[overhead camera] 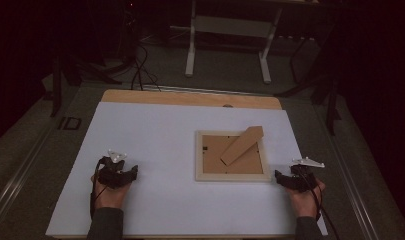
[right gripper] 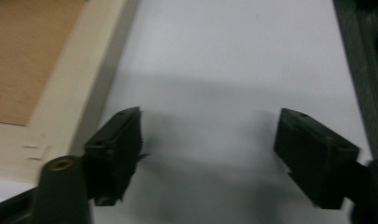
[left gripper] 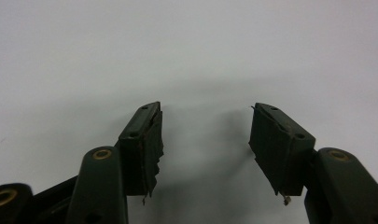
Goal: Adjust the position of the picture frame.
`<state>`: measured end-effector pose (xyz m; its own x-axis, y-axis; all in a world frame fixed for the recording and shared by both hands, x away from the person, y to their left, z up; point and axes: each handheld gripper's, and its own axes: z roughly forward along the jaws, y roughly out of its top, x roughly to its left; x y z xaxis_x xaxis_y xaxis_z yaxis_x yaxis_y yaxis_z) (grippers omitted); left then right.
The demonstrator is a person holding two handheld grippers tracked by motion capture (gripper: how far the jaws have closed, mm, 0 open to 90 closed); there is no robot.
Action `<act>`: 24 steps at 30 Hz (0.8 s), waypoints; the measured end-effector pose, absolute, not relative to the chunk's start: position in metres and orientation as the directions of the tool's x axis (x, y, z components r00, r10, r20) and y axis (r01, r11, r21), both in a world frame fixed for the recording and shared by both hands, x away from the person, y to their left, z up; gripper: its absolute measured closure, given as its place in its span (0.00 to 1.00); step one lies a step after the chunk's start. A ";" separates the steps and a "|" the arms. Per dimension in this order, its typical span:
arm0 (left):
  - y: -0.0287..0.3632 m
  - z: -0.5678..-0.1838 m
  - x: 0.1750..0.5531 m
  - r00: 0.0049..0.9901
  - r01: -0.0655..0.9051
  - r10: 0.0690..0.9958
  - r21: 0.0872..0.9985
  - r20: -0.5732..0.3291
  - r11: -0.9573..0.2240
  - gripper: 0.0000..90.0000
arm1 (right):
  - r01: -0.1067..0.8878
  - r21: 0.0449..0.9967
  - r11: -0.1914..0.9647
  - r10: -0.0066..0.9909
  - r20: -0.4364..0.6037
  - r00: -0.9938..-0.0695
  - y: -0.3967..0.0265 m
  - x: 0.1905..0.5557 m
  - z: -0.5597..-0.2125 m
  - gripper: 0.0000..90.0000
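High view
Frame: the frame lies back-up on the white sheet, right of centre, with its stand propped open and pointing to about 1 o'clock.
Left gripper: your left gripper rests on the sheet at about 9 o'clock from the frame, well apart from it.
Right gripper: your right gripper sits at about 4 o'clock from the frame, just beside its near right corner, not touching.
Table: a strip of wooden table shows past the sheet's far edge.

Left gripper view
Jaws: they stand open over bare sheet, nothing between them.

Right gripper view
Jaws: they stand wide open, nothing between them; the picture is blurred.
Frame: the frame's pale border lies at about 10 o'clock from your left jaw, near but clear of it.

Risks
Slide: the frame lies flat on a smooth sheet, so if you push one jaw at its edge, it will likely skid away rather than lift.
Stand: the raised stand looks lightly hinged; catch it with a jaw or cable and it may fold or twist the frame round.
One-sided hold: grip one corner alone and the frame may tilt and drop.

Writing
Labels: you have no brand, label or readable writing on the frame or the sheet.
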<state>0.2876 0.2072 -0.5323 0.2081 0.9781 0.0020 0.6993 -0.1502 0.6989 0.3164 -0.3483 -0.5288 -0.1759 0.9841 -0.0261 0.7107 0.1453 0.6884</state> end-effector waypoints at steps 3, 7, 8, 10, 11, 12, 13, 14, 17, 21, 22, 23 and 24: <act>0.204 -0.524 0.279 0.263 0.650 0.964 0.743 -0.024 -0.159 0.57 | 0.680 0.720 0.140 0.984 -0.024 -0.178 -0.349 0.314 -0.523 0.37; 0.208 -0.516 0.269 0.287 0.601 0.956 0.789 -0.061 -0.130 0.61 | 0.656 0.747 0.109 0.988 -0.008 -0.154 -0.352 0.312 -0.517 0.41; 0.208 -0.516 0.269 0.287 0.601 0.956 0.789 -0.061 -0.130 0.62 | 0.656 0.747 0.109 0.988 -0.008 -0.154 -0.352 0.312 -0.517 0.41; 0.214 -0.514 0.268 0.292 0.595 0.949 0.800 -0.117 -0.084 0.62 | 0.646 0.757 0.095 0.986 0.019 -0.166 -0.353 0.310 -0.514 0.51; 0.216 -0.514 0.268 0.289 0.596 0.949 0.800 -0.129 -0.073 0.62 | 0.641 0.762 0.095 0.984 0.024 -0.175 -0.353 0.309 -0.513 0.53; 0.216 -0.514 0.269 0.288 0.597 0.948 0.799 -0.133 -0.069 0.62 | 0.635 0.767 0.094 0.983 0.028 -0.180 -0.353 0.309 -0.513 0.55; 0.216 -0.514 0.269 0.289 0.600 0.948 0.797 -0.135 -0.069 0.61 | 0.634 0.768 0.094 0.982 0.035 -0.187 -0.353 0.309 -0.512 0.57; 0.216 -0.515 0.270 0.292 0.602 0.947 0.795 -0.134 -0.074 0.61 | 0.629 0.772 0.092 0.981 0.039 -0.191 -0.352 0.309 -0.511 0.59; 0.212 -0.514 0.271 0.304 0.603 0.945 0.793 -0.122 -0.091 0.61 | 0.639 0.762 0.099 0.979 0.040 -0.199 -0.350 0.310 -0.512 0.69; 0.203 -0.514 0.271 0.320 0.591 0.946 0.792 -0.055 -0.153 0.62 | 0.637 0.764 0.103 0.977 0.044 -0.210 -0.347 0.310 -0.512 0.81; 0.202 -0.514 0.271 0.327 0.588 0.944 0.792 -0.048 -0.163 0.64 | 0.633 0.767 0.101 0.976 0.046 -0.211 -0.345 0.310 -0.512 0.84; 0.201 -0.514 0.271 0.330 0.585 0.943 0.794 -0.044 -0.167 0.67 | 0.632 0.768 0.100 0.975 0.050 -0.215 -0.344 0.310 -0.512 0.87; 0.200 -0.514 0.272 0.334 0.586 0.942 0.790 -0.031 -0.182 0.68 | 0.630 0.770 0.101 0.974 0.053 -0.220 -0.343 0.310 -0.512 0.90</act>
<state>0.2721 0.1997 -0.5144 0.3335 0.9422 -0.0307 0.5859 -0.1816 0.7897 0.3095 -0.3431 -0.5124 -0.2202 0.9740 0.0528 0.6297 0.1006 0.7703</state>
